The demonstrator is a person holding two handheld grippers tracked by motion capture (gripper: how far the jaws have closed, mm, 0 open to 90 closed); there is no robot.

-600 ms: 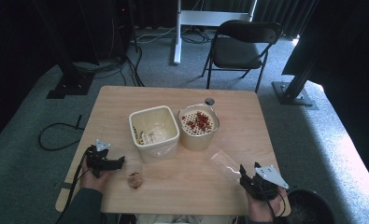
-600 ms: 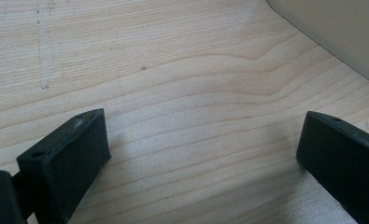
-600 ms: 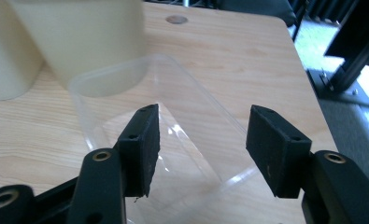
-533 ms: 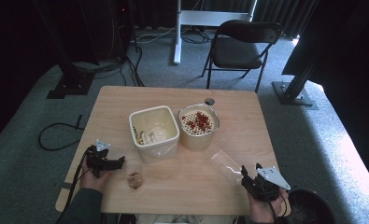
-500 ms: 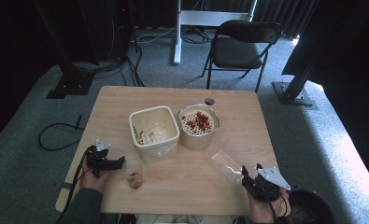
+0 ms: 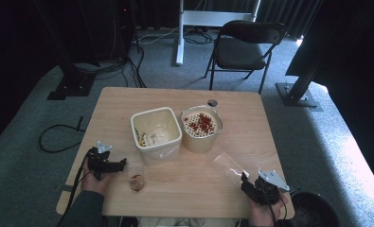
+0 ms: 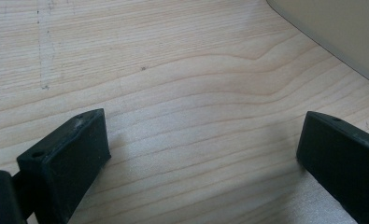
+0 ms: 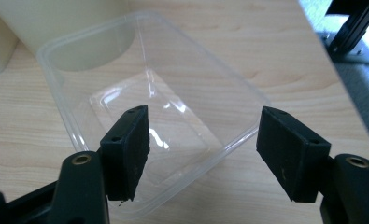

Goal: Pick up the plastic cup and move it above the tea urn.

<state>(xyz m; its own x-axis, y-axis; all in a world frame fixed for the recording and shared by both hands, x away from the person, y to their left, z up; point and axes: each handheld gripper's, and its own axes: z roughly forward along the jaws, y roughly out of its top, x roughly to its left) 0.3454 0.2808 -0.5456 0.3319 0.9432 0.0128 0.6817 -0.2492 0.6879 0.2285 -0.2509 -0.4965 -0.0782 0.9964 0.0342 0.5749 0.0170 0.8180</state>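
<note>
With its jaws wide and holding nothing, the right gripper (image 8: 203,154) should straddle the clear plastic tray's (image 8: 149,100) near rim squarely before closing.

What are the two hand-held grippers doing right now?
Left hand-held gripper: open, holding nothing.
Right hand-held gripper: open over the clear plastic container, not gripping it.
</note>
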